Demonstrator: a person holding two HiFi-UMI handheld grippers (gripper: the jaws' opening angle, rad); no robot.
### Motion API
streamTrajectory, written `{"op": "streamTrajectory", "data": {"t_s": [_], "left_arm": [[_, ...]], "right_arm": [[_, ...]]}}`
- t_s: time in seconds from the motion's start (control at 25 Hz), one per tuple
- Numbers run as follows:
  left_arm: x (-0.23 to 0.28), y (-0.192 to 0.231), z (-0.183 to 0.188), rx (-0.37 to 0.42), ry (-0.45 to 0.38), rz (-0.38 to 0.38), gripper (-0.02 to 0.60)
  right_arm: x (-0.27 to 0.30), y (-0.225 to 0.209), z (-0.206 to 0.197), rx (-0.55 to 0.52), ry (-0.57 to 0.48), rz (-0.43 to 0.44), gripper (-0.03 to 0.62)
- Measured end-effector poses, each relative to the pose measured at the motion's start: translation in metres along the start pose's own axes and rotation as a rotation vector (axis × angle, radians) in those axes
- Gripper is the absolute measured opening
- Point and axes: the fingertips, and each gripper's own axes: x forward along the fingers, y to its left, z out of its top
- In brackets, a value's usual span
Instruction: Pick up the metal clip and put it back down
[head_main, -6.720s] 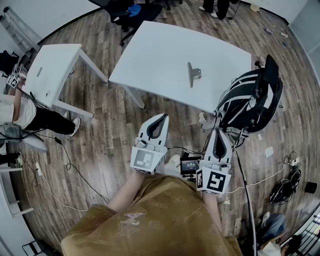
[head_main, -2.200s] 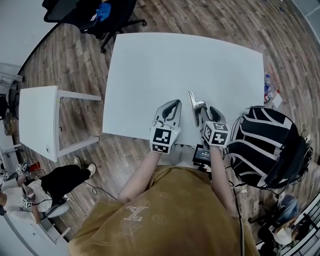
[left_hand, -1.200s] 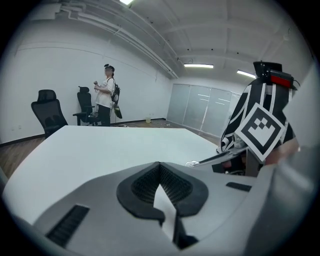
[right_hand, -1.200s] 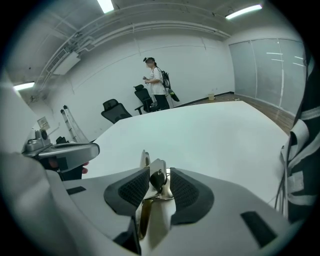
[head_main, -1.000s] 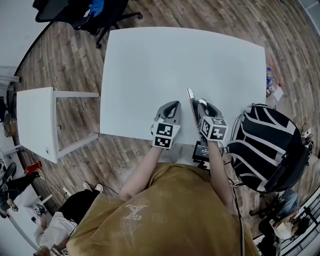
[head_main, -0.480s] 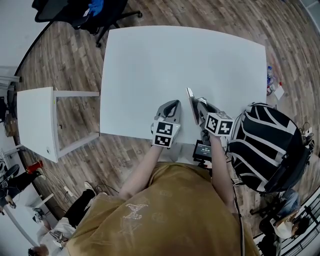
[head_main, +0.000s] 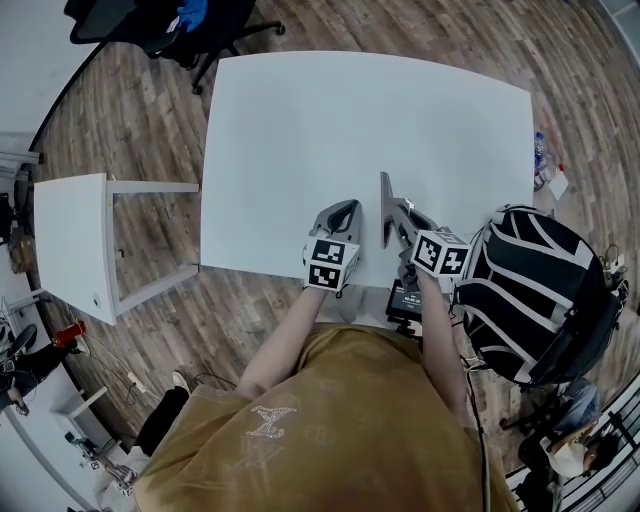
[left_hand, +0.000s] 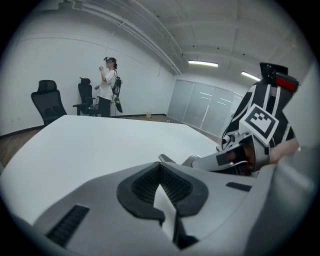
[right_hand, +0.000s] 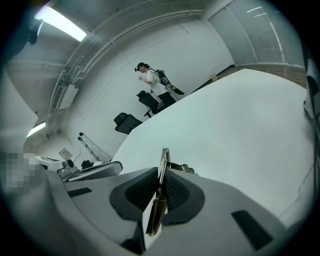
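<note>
Metal clip (right_hand: 163, 161), flat, between right gripper's (right_hand: 159, 194) closing jaws.

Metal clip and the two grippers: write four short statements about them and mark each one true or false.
1. The metal clip stands between the jaws of the right gripper. True; those jaws are closing on it.
2. The left gripper holds the clip. False: nothing is between its jaws.
3. The clip is over the white table, near its front edge. True.
4. A backpack lies on the table. False: the backpack sits off the table, to the person's right.
</note>
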Motion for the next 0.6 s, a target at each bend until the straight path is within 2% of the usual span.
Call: {"op": "streamTrajectory", "data": {"t_s": [0.28, 0.6], "left_arm": [[-0.003, -0.002, 0.003, 0.003, -0.001, -0.005, -0.003], [-0.007, -0.006, 0.003, -0.009, -0.006, 0.003, -0.003]], "right_arm": [[-0.012, 0.004, -0.005, -0.019, -0.023, -0.019, 0.028], [-0.032, 0.006, 0.0, -0.129, -0.092, -0.094, 0.028]]}}
